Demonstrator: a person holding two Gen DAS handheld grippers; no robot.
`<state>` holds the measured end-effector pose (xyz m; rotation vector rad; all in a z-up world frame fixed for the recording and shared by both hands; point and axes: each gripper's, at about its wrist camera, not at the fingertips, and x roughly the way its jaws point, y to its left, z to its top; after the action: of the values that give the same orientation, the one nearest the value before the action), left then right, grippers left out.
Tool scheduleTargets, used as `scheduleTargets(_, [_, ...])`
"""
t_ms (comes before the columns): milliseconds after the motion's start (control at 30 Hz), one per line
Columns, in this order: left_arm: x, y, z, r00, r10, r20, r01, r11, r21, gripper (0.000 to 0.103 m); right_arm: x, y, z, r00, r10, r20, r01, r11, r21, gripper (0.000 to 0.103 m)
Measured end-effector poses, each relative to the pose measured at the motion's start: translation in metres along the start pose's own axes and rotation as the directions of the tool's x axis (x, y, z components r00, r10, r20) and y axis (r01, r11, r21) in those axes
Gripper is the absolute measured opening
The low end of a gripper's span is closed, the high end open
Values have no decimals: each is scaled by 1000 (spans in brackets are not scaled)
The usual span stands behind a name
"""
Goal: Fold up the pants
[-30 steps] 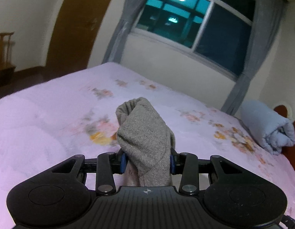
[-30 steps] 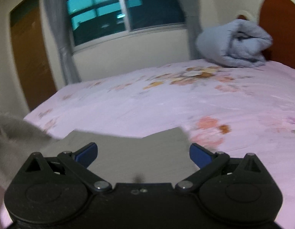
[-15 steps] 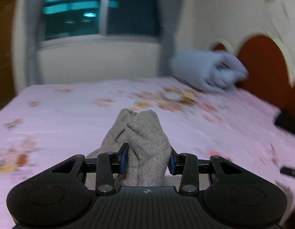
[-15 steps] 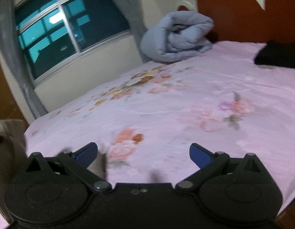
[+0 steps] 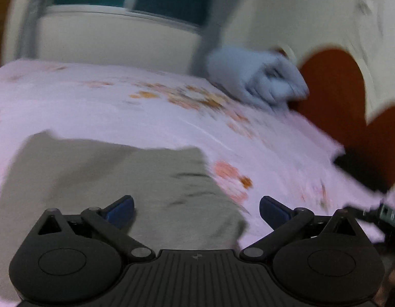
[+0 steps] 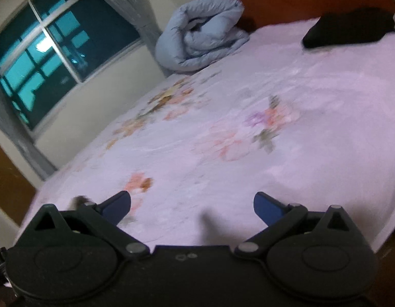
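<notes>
The grey pants (image 5: 115, 179) lie flat in a folded slab on the pink flowered bedspread (image 5: 120, 107), blurred by motion. My left gripper (image 5: 196, 208) hangs just over their near edge, its jaws opening wide, and nothing is pinched between the blue pads. In the right wrist view my right gripper (image 6: 192, 204) is open over bare bedspread (image 6: 248, 128) with nothing between its fingers. A small grey scrap at the far left of that view may be the pants' edge.
A rolled light-blue duvet (image 6: 202, 33) sits at the head of the bed by the brown headboard (image 5: 333, 89). A black garment (image 6: 351, 26) lies at the far right corner. The window (image 6: 44, 58) and grey curtains stand behind the bed.
My left gripper held a bunch of grey fabric; it has let go and the pants now lie flat on the bed. Both views swung toward the headboard. The right gripper stayed open.
</notes>
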<state>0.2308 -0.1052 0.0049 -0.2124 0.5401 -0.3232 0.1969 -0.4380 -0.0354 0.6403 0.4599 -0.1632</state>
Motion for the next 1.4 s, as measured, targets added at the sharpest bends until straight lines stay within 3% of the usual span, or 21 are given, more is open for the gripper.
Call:
scheduleTargets(100, [-40,52,-3,996,79,36,-75,993,-95,103,8,11,-6,981,182,-69,-178,982,57,97])
scheduleTargets(167, [-69,92,-10,989,141,46,-132,979,-155,103,17,21,-12,937,327,-123,-312,941,128,97])
scheduleTargets(233, [-92,125,-20,977,211,34,-199,957,-210,103,30,35,-19,880,437,-188,-401,894,201,95])
scheduleTargets(267, [-100,140,-25,973,230,24,-218,948,-232,103,38,46,-25,858,463,-220,-419,881,222,91])
scheduleTargets(300, [-113,157,-31,968,252,8,-241,934,-262,103,42,56,-30,851,467,-238,-422,880,218,90])
scheduleTargets(400, [-140,193,-46,955,296,-9,-282,902,-327,103,56,82,-42,853,432,-292,-389,900,195,87])
scheduleTargets(533, [-158,214,-65,950,311,-5,-289,876,-386,103,77,102,-55,875,325,-358,-269,943,198,88])
scheduleTargets(733, [-142,223,-64,957,291,3,-263,871,-414,103,95,126,-59,911,136,-390,-56,976,210,90])
scheduleTargets(833, [-125,226,-58,962,272,2,-246,873,-422,103,103,148,-61,918,31,-395,20,992,124,90])
scheduleTargets(900, [-124,228,-59,965,261,2,-236,876,-421,103,105,161,-64,920,-5,-392,30,998,57,83])
scheduleTargets(967, [-126,232,-61,968,250,5,-224,876,-428,103,111,173,-68,917,-61,-394,50,998,-38,53])
scheduleTargets(1067, [-134,237,-65,969,247,23,-213,874,-437,103,96,179,-67,943,-66,-326,43,996,-77,54])
scheduleTargets(1133, [-136,242,-68,969,245,27,-208,872,-442,103,101,177,-71,932,-72,-355,47,996,-77,55])
scheduleTargets(1233, [-134,249,-72,971,240,19,-203,859,-469,103,113,167,-72,901,-49,-431,66,997,26,62])
scheduleTargets(1300, [-132,252,-73,973,232,17,-196,858,-475,103,114,173,-72,901,-54,-431,59,998,-1,67])
scheduleTargets(1333, [-130,252,-73,974,226,15,-192,859,-474,103,115,175,-73,900,-59,-431,59,998,-12,63])
scheduleTargets(1367, [-129,252,-73,975,220,14,-188,861,-472,103,115,178,-74,900,-67,-431,57,998,-36,43])
scheduleTargets(1400, [-129,252,-74,977,215,14,-183,863,-471,103,115,180,-74,901,-61,-429,44,998,-51,39])
